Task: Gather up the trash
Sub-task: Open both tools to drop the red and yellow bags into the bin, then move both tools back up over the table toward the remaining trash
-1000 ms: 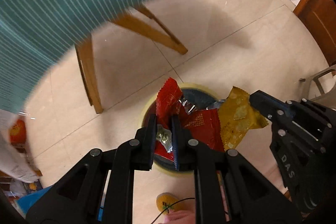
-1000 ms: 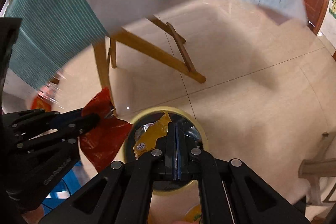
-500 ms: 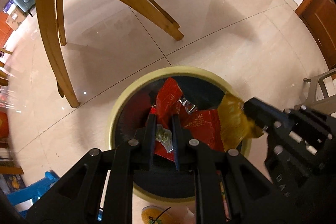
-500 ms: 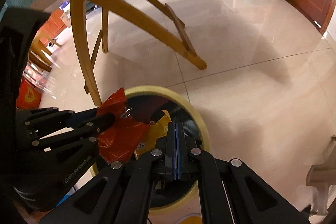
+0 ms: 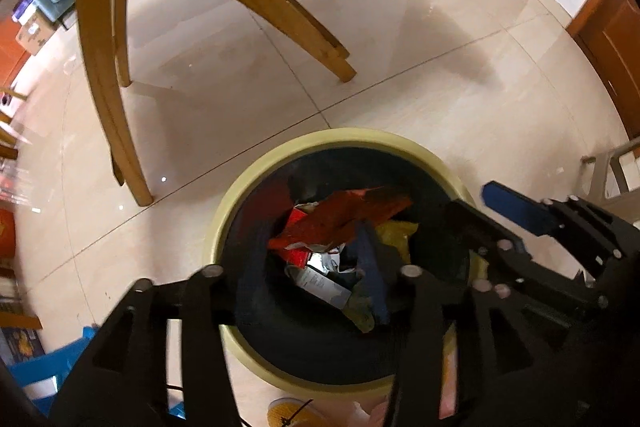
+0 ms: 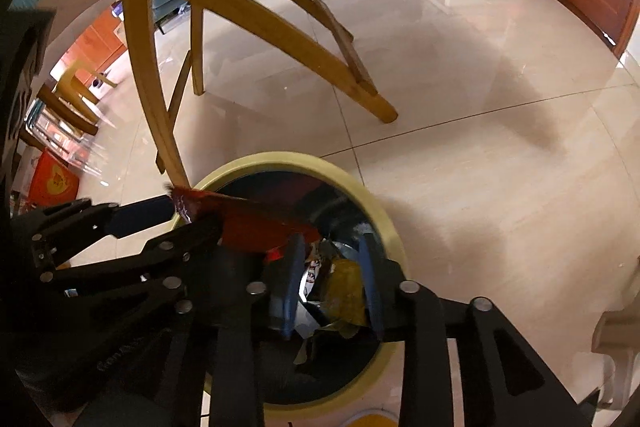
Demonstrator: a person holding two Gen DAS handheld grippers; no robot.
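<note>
Both grippers point steeply down over the bin point(image 5: 256, 171), jaws just opened, wrappers point(image 5: 340, 219) loose

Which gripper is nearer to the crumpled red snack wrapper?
Left. The left gripper hangs directly over the red wrapper, jaws just opened; the right gripper is beside it, above the yellow wrapper.
</note>
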